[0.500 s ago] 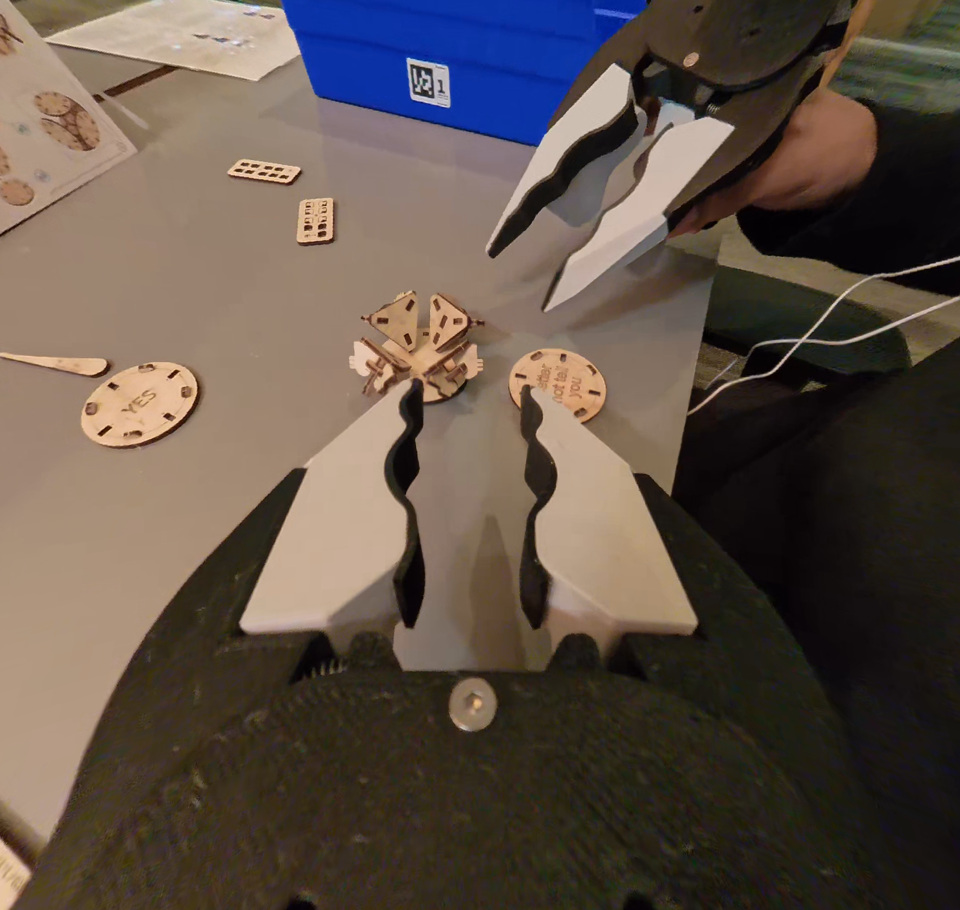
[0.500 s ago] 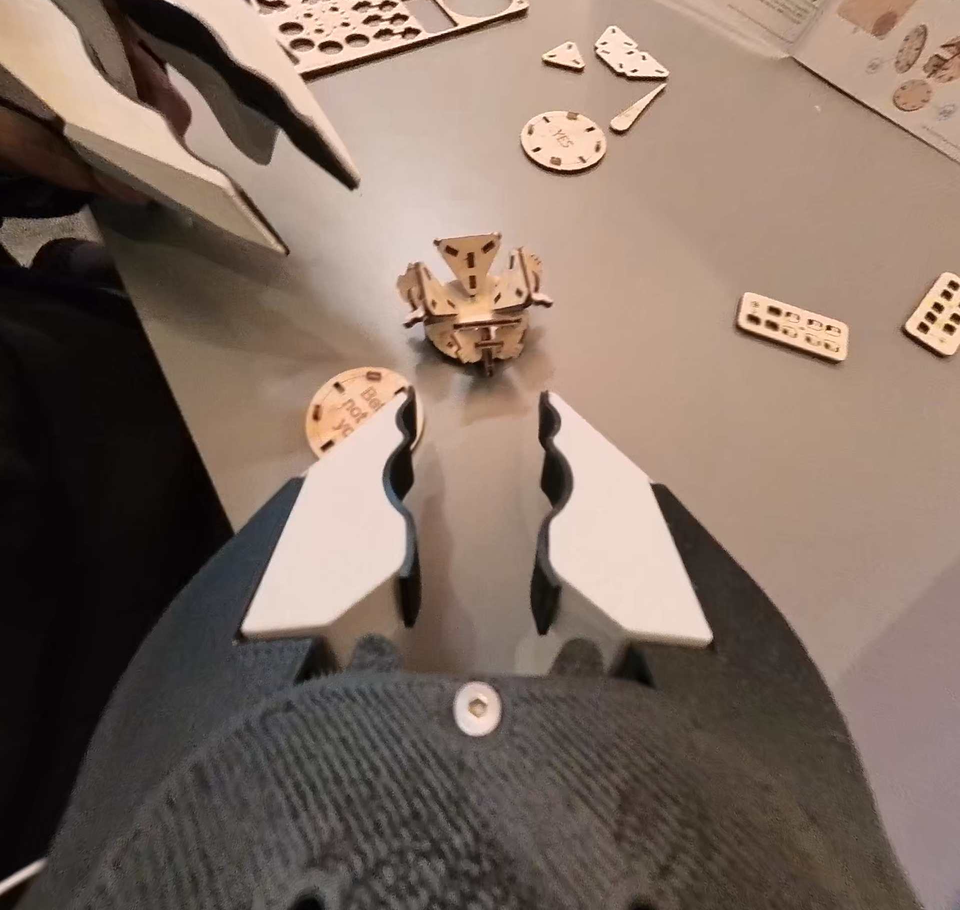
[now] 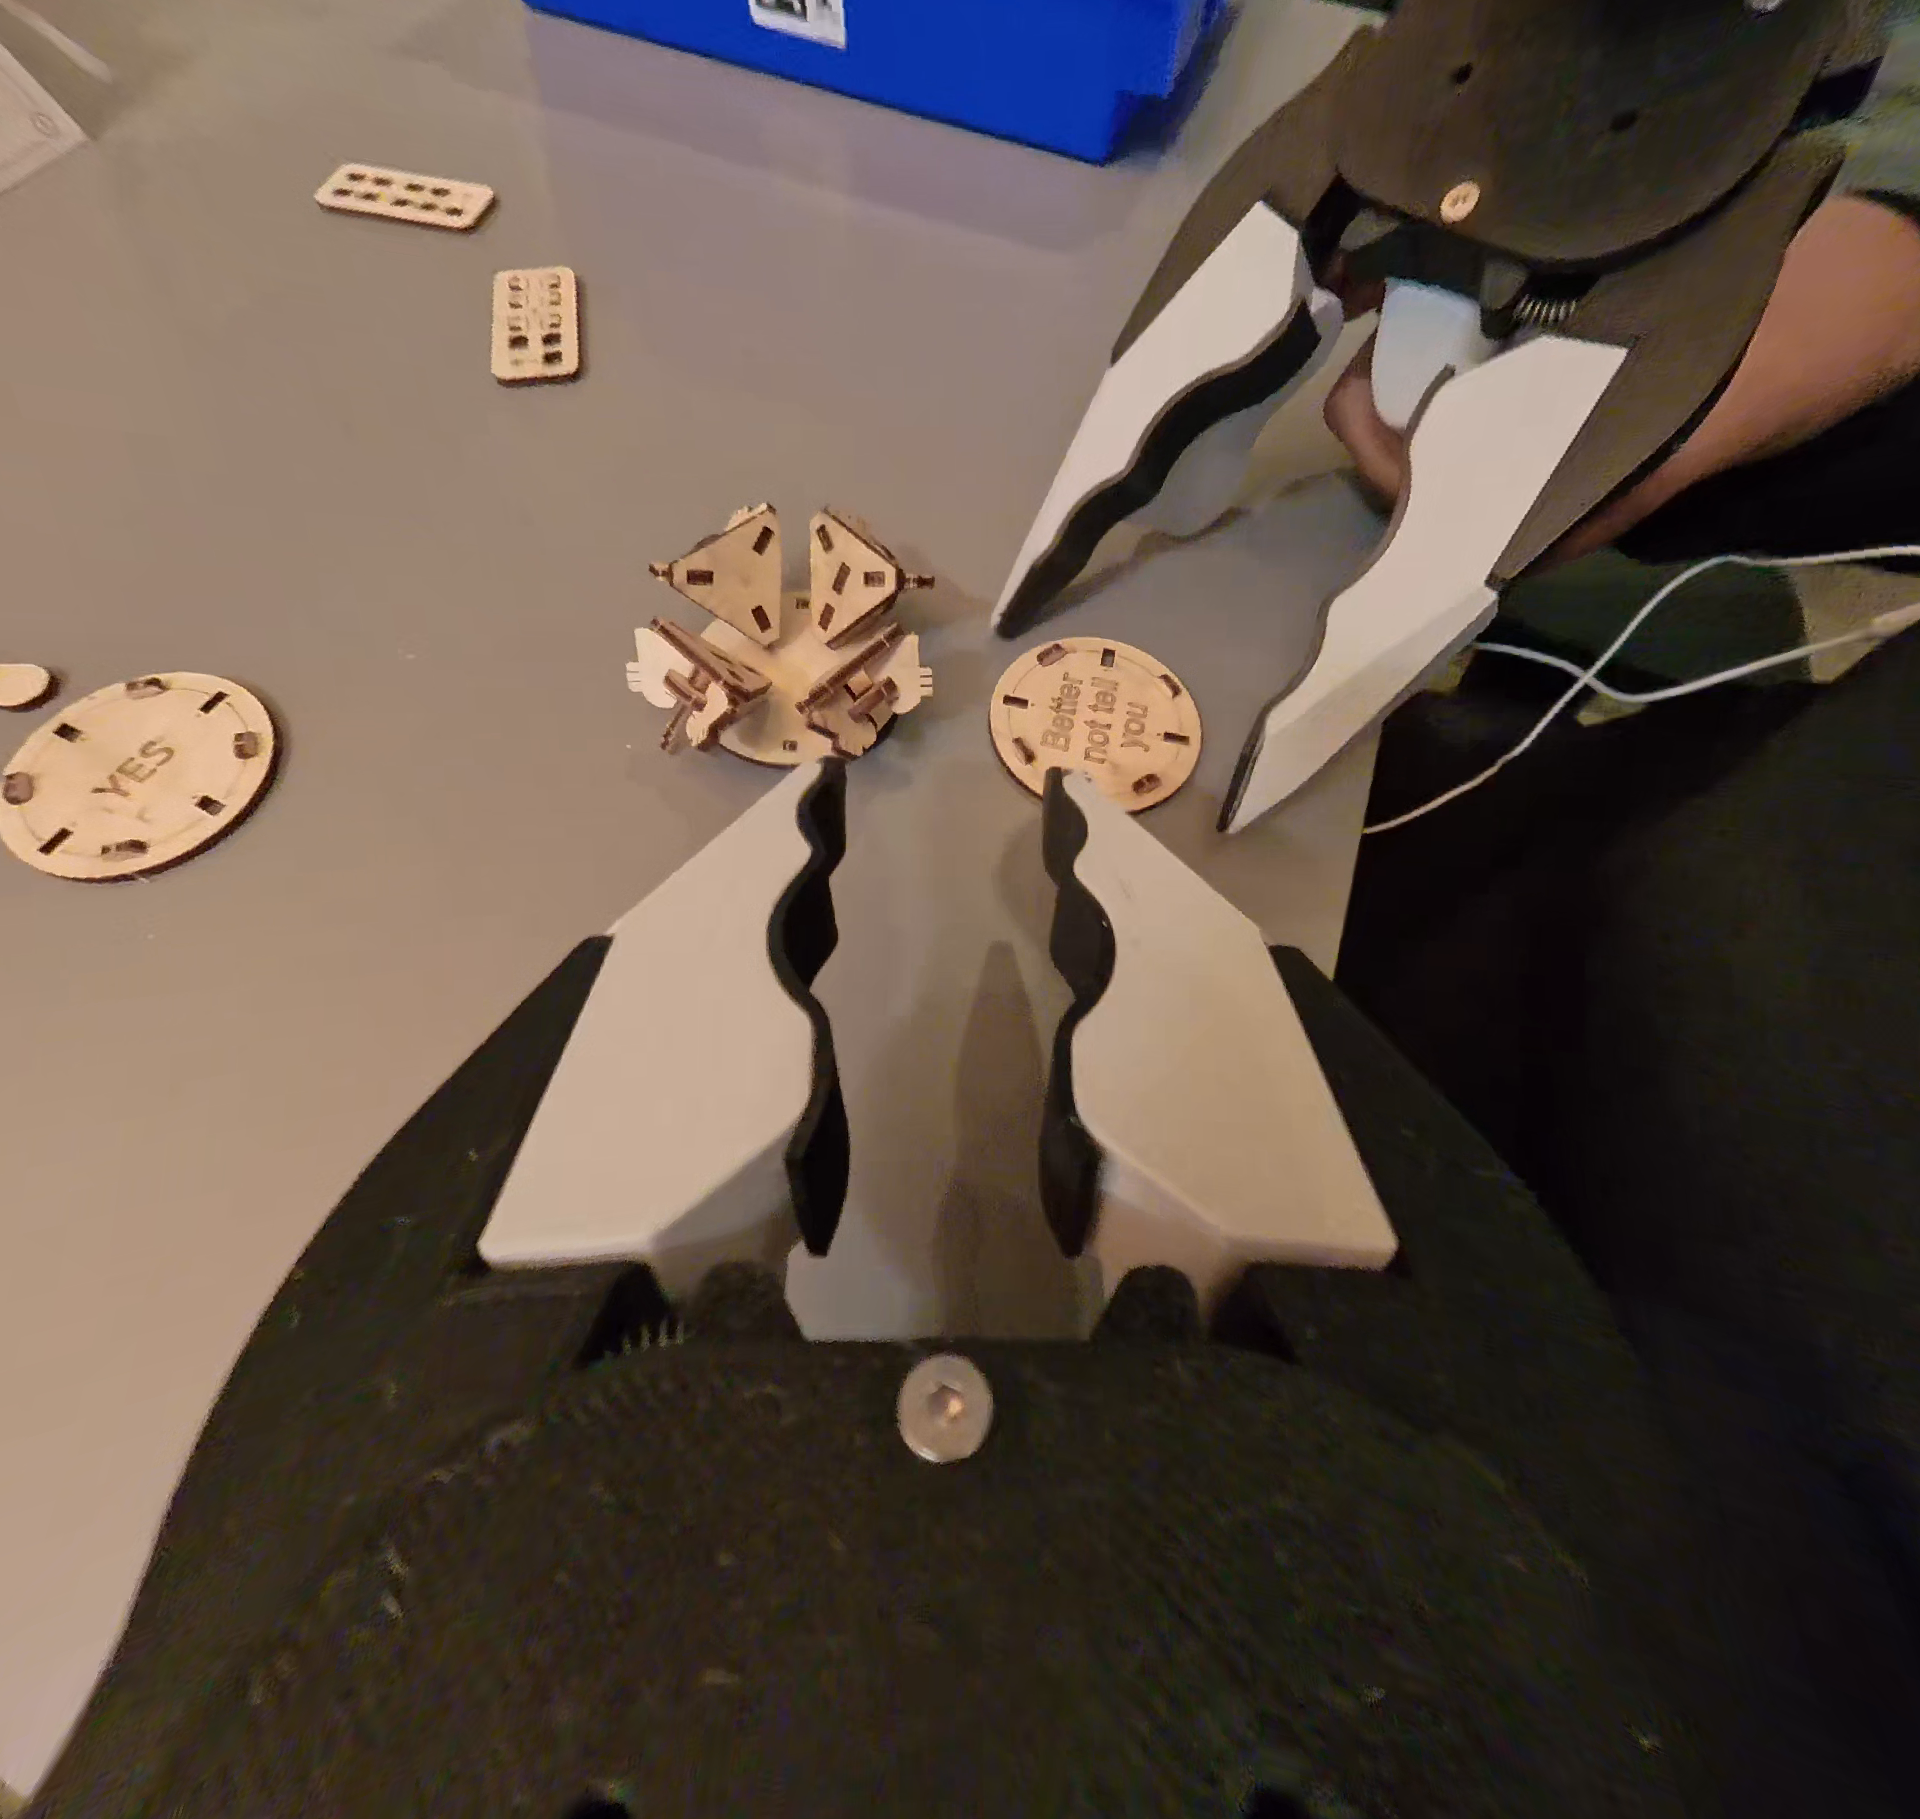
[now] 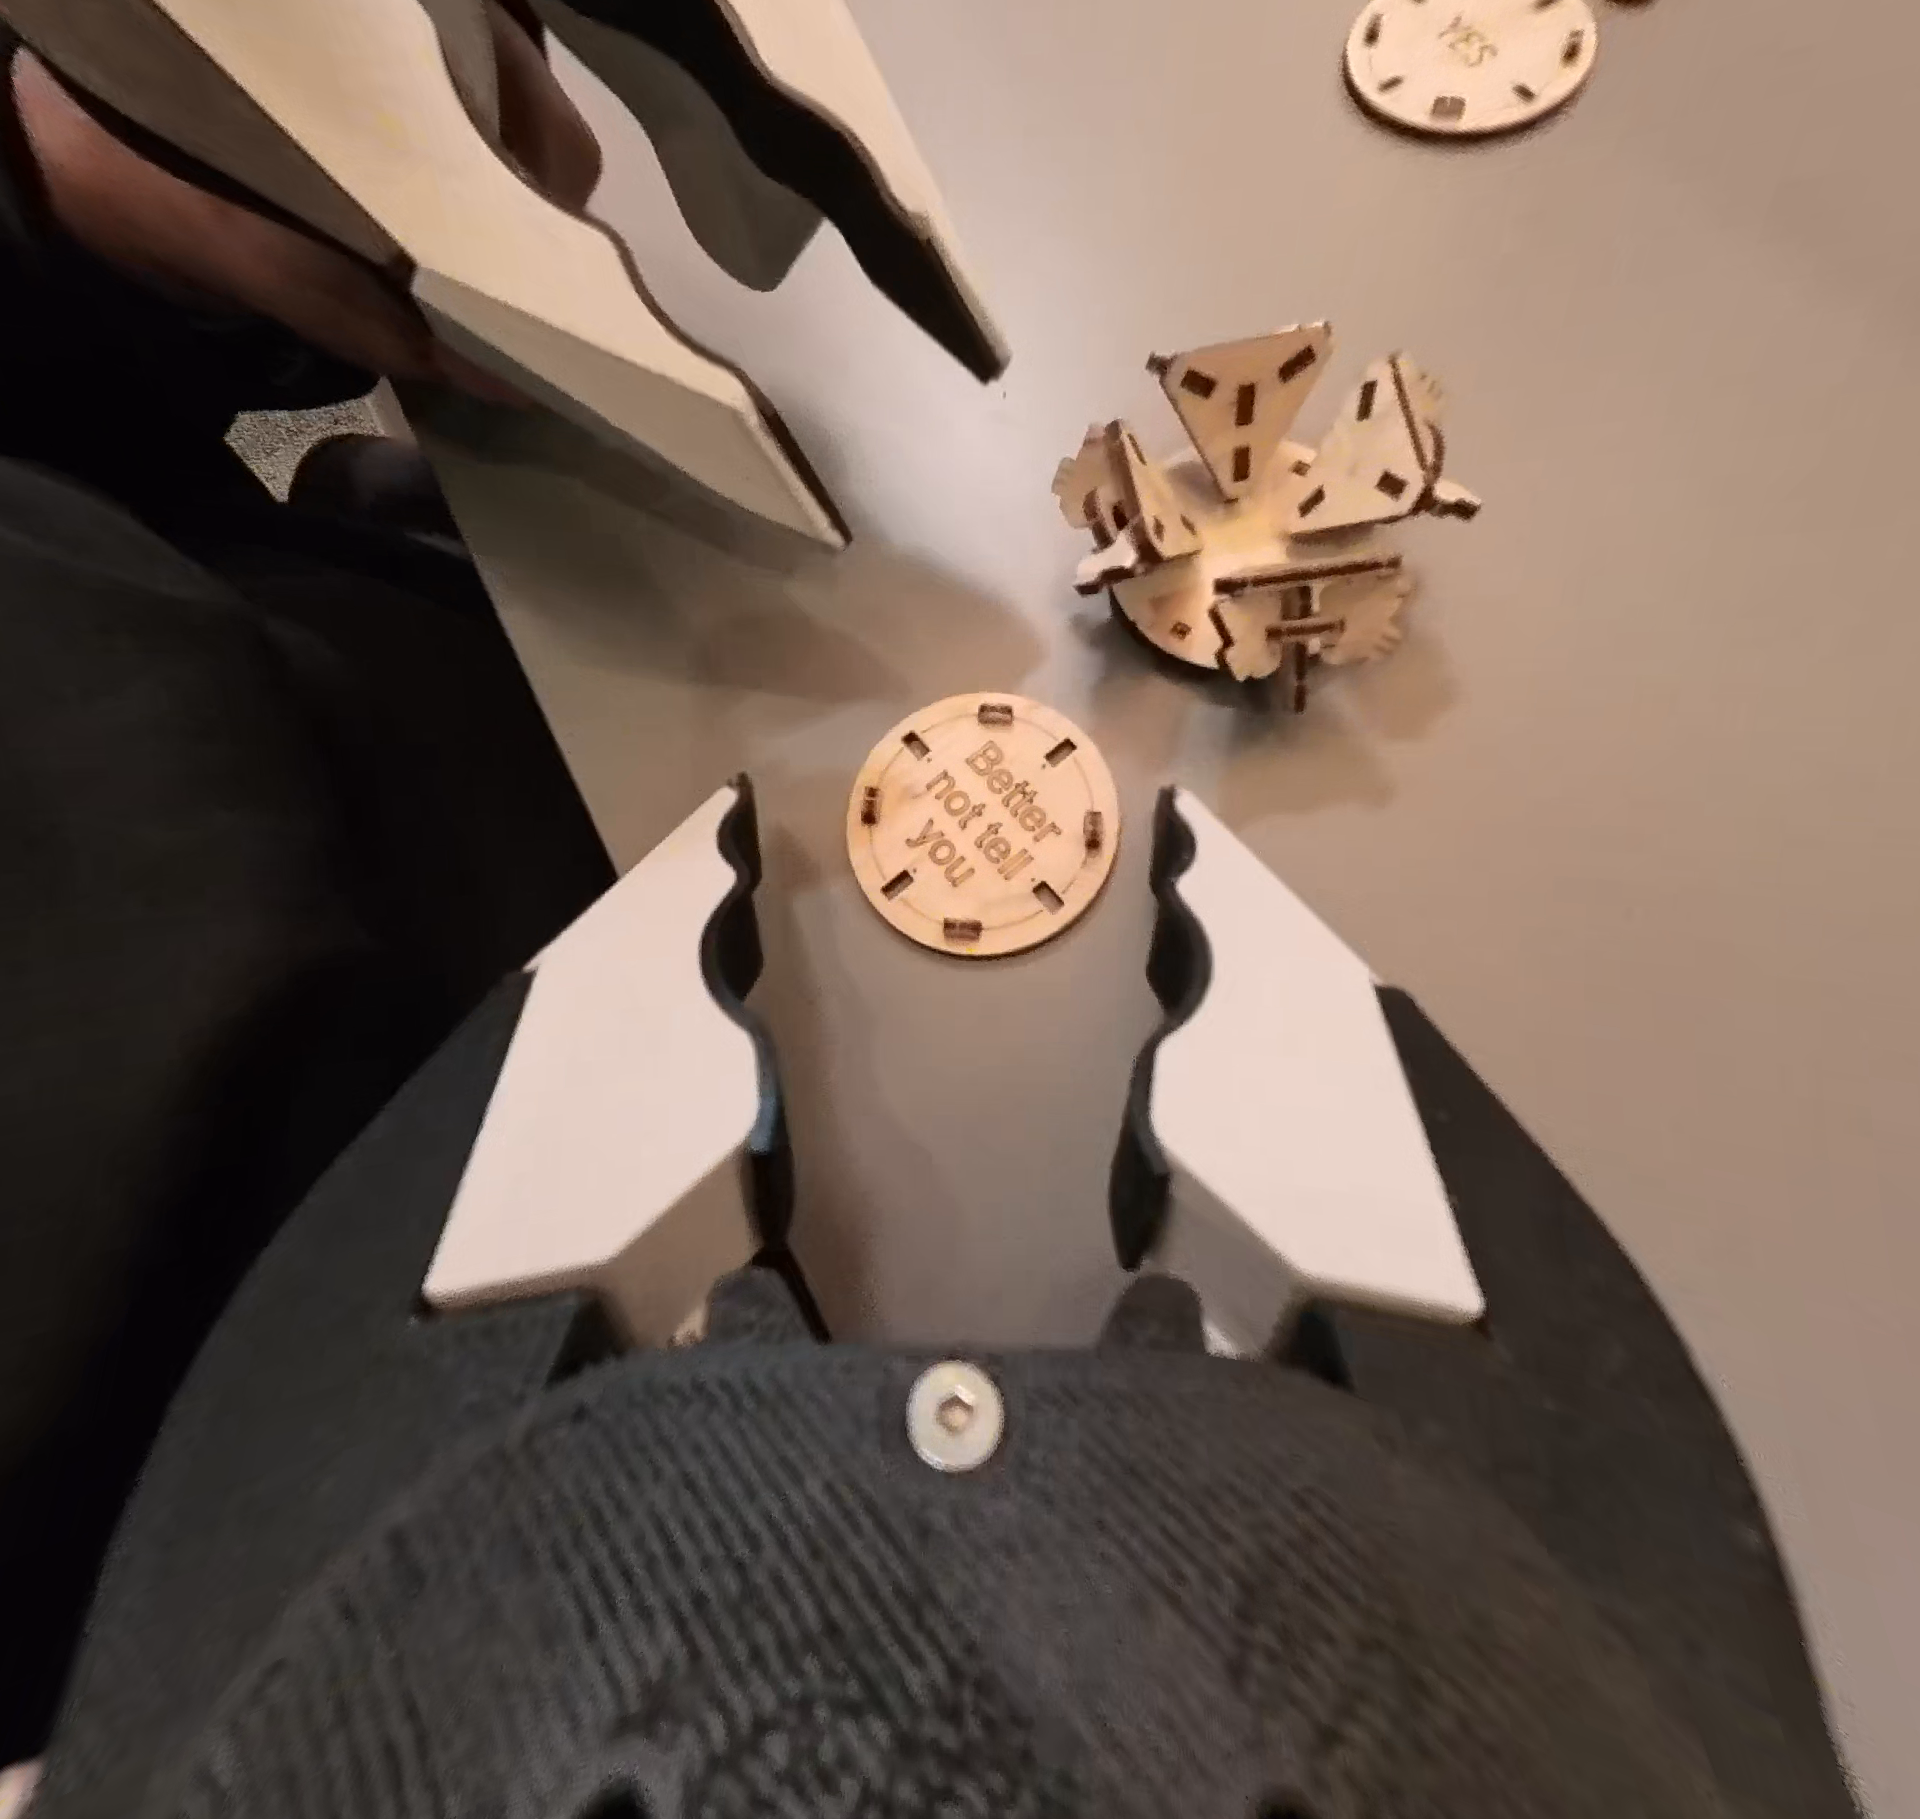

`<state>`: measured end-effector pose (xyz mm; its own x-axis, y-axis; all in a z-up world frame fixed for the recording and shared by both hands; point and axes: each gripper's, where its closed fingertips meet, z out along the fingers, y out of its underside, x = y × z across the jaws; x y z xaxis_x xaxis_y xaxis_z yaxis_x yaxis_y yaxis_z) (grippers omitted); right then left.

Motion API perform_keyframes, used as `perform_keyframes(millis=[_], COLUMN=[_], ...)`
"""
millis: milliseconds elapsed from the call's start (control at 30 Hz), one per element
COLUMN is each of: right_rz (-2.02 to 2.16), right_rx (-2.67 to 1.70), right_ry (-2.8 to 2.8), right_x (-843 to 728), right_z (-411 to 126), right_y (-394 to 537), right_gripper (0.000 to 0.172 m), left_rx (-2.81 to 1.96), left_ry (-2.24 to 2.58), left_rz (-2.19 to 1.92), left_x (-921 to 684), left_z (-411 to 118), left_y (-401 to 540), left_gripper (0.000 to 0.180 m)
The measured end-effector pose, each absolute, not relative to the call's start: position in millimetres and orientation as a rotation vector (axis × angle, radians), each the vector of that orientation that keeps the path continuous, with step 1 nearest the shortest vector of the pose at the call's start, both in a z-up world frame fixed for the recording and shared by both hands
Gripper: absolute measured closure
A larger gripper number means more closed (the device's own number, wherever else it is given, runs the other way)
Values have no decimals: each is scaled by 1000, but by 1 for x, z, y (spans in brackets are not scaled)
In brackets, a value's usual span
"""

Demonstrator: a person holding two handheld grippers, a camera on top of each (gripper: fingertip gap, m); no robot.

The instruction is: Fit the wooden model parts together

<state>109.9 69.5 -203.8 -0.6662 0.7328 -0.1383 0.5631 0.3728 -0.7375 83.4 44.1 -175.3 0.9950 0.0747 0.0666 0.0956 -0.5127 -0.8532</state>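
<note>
While parted, right gripper [image 4: 951,803] jaws flank wooden disc [image 4: 985,826].

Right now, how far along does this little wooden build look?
Partly built: a wooden assembly of slotted pieces stands on the grey table. Nothing is held: the right gripper has open jaws either side of an engraved disc, not touching it; the left gripper is open nearby. Another disc and two slotted strips lie loose.
</note>
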Motion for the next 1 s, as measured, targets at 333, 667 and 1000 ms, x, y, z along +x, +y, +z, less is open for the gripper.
perform_keyframes(millis=[333,667,1000], right_rz=[1176,1144,887], right_rx=[-1013,-1141,-1160], right_ry=[-2397,-2445,-2482], right_x=[109,115,113], right_z=[-192,-193,-209], right_y=[78,72,71], right_gripper=[172,107,121], left_rx=[-2138,-2054,-2030], left_ry=[-104,-221,-194], left_rz=[-64,-192,-146], left_x=[93,101,100], left_z=[-179,-170,-163], left_y=[54,53,51], left_gripper=[144,142,142])
